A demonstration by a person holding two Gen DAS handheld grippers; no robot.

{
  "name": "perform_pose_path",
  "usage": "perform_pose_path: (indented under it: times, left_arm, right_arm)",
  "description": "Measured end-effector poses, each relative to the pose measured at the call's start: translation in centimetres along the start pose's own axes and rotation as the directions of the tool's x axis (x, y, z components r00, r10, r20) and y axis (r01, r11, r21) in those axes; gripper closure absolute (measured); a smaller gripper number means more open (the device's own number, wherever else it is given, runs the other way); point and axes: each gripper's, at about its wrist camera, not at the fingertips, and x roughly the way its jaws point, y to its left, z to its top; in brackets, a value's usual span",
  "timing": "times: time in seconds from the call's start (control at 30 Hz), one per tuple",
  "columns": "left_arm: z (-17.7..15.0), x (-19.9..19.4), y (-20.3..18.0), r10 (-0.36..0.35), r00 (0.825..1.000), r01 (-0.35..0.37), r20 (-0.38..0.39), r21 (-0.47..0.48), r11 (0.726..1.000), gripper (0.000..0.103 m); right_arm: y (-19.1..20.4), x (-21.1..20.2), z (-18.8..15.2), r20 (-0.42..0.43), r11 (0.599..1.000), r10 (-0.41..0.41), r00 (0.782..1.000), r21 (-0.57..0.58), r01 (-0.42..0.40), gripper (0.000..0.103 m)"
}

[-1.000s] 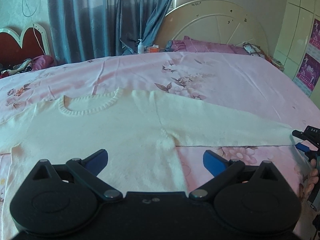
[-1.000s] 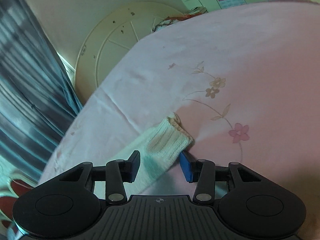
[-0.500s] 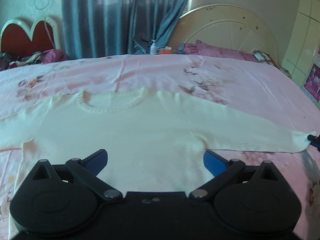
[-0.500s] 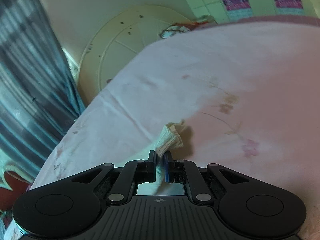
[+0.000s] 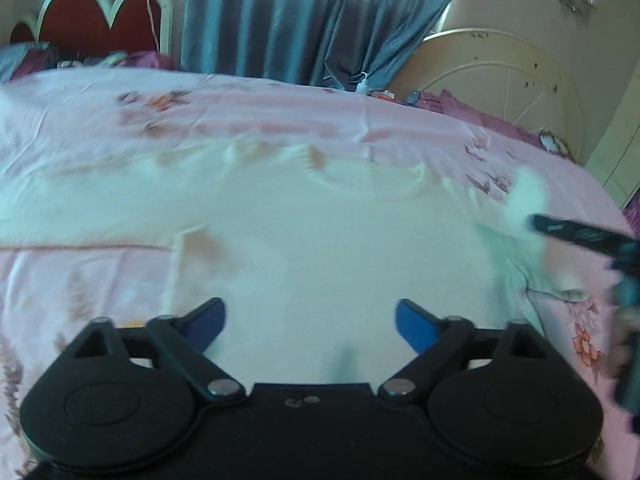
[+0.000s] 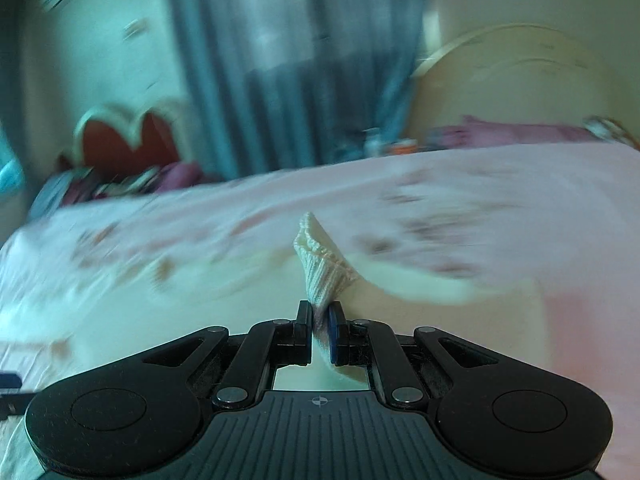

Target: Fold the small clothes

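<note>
A cream knit sweater (image 5: 320,240) lies flat on the pink floral bedsheet (image 5: 280,120), neckline toward the far side. My left gripper (image 5: 310,320) is open and empty, hovering over the sweater's lower body. My right gripper (image 6: 320,316) is shut on the ribbed sleeve cuff (image 6: 320,264) and holds it lifted above the sweater. In the left wrist view the right gripper (image 5: 560,228) shows at the right with the raised cuff (image 5: 526,196). Both views are blurred by motion.
A cream round headboard (image 5: 500,76) and purple pillows (image 5: 480,116) stand at the bed's far right. Blue curtains (image 5: 320,16) hang behind. A red heart-shaped headboard (image 5: 92,24) is at far left. A lotion bottle (image 5: 362,86) stands near the curtain.
My right gripper closed on the sleeve cuff, lifted it and swung it inward over the sweater. My left gripper shifted to the right over the sweater body and stayed open.
</note>
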Motion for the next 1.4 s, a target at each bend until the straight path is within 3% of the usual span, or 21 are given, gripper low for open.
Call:
perform_pose_path:
  times: [0.2, 0.23, 0.27, 0.3, 0.33, 0.37, 0.43, 0.47, 0.5, 0.53, 0.6, 0.77, 0.87, 0.93, 1.0, 1.03, 1.13, 1.27, 1.4]
  left_arm:
    - [-0.1, -1.0, 4.0, 0.019, 1.000, -0.019, -0.001, -0.034, 0.999, 0.019]
    - [-0.1, -1.0, 4.3, 0.017, 1.000, -0.017, -0.001, -0.035, 0.999, 0.019]
    - [0.0, -0.9, 4.4, 0.014, 1.000, -0.014, -0.001, -0.034, 0.999, 0.015]
    - [0.1, -0.8, 4.3, 0.016, 1.000, -0.016, 0.001, -0.029, 0.999, 0.010]
    - [0.0, -0.8, 4.4, 0.013, 1.000, -0.013, 0.005, -0.025, 1.000, 0.008]
    - [0.2, -0.5, 4.1, 0.002, 1.000, -0.002, 0.010, -0.024, 1.000, 0.006]
    - [0.5, 0.0, 3.6, -0.030, 0.999, 0.030, 0.013, -0.025, 0.999, 0.006]
    - [0.8, 0.6, 3.0, -0.061, 0.998, 0.061, 0.011, -0.025, 0.998, 0.010]
    - [1.0, 1.2, 2.6, -0.091, 0.996, 0.091, 0.010, -0.022, 0.996, 0.019]
    - [1.3, 1.9, 1.8, -0.125, 0.992, 0.125, 0.002, -0.017, 0.992, 0.024]
    - [2.0, 3.9, 0.1, -0.189, 0.982, 0.188, -0.032, -0.024, 0.982, 0.043]
    - [3.1, 9.1, -3.6, -0.257, 0.963, 0.254, -0.077, -0.050, 0.966, 0.041]
    - [3.6, 11.6, -4.8, -0.277, 0.955, 0.270, -0.102, -0.079, 0.960, 0.047]
    - [4.0, 12.6, -5.5, -0.284, 0.954, 0.277, -0.099, -0.080, 0.957, 0.060]
    - [4.3, 13.4, -6.1, -0.274, 0.955, 0.269, -0.112, -0.061, 0.961, 0.098]
    - [4.5, 13.6, -6.2, -0.274, 0.955, 0.269, -0.114, -0.059, 0.961, 0.099]
    - [5.8, 11.6, -5.1, -0.279, 0.960, 0.278, -0.016, -0.052, 0.959, 0.099]
    - [6.8, 9.3, -1.2, -0.211, 0.976, 0.213, 0.059, -0.028, 0.977, 0.099]
    - [6.2, 9.6, 3.0, -0.149, 0.988, 0.151, 0.037, -0.067, 0.986, 0.099]
  right_arm:
    - [6.4, 6.4, -3.5, -0.114, 0.998, 0.048, 0.992, -0.043, -0.053, 0.095]
    - [6.9, 6.4, -3.9, -0.113, 0.998, 0.035, 0.993, -0.052, -0.041, 0.089]
    - [7.2, 6.0, -4.2, -0.101, 0.997, 0.032, 0.994, -0.064, -0.038, 0.078]
    - [7.5, 5.4, -4.2, -0.087, 0.996, 0.042, 0.995, -0.072, -0.049, 0.045]
    - [7.6, 4.6, -4.4, -0.057, 0.996, 0.045, 0.997, -0.079, -0.050, 0.025]
    - [7.6, 3.9, -4.5, -0.037, 0.995, 0.047, 0.998, -0.089, -0.050, 0.024]
    - [7.0, 2.3, -4.4, -0.028, 0.995, 0.045, 0.999, -0.089, -0.048, 0.028]
    - [6.5, 1.7, -4.4, -0.030, 0.996, 0.048, 0.998, -0.075, -0.050, 0.036]
    - [5.8, 1.2, -4.5, -0.049, 0.997, 0.040, 0.998, -0.059, -0.043, 0.063]
    - [4.9, 0.8, -4.7, -0.071, 0.999, 0.011, 0.997, -0.041, -0.014, 0.078]
    - [2.8, -0.3, -5.0, -0.089, 0.999, -0.030, 0.996, 0.014, 0.032, 0.079]
    - [-2.7, -1.4, -5.5, -0.129, 0.979, -0.102, 0.986, 0.164, 0.122, 0.079]
    - [-5.0, -1.5, -5.5, -0.121, 0.962, -0.111, 0.986, 0.236, 0.137, 0.079]
    - [-6.2, -1.2, -5.5, -0.116, 0.945, -0.091, 0.989, 0.304, 0.122, 0.079]
    - [-7.0, -0.6, -5.6, -0.129, 0.928, -0.073, 0.989, 0.354, 0.114, 0.079]
    - [-7.1, -0.4, -5.5, -0.132, 0.925, -0.072, 0.989, 0.362, 0.116, 0.079]
    - [-7.2, -0.2, -5.4, -0.127, 0.923, -0.078, 0.989, 0.365, 0.119, 0.079]
    - [-7.4, -0.1, -5.4, -0.120, 0.921, -0.080, 0.990, 0.372, 0.119, 0.079]
    - [-7.2, 0.1, -5.4, -0.119, 0.929, -0.091, 0.989, 0.347, 0.127, 0.079]
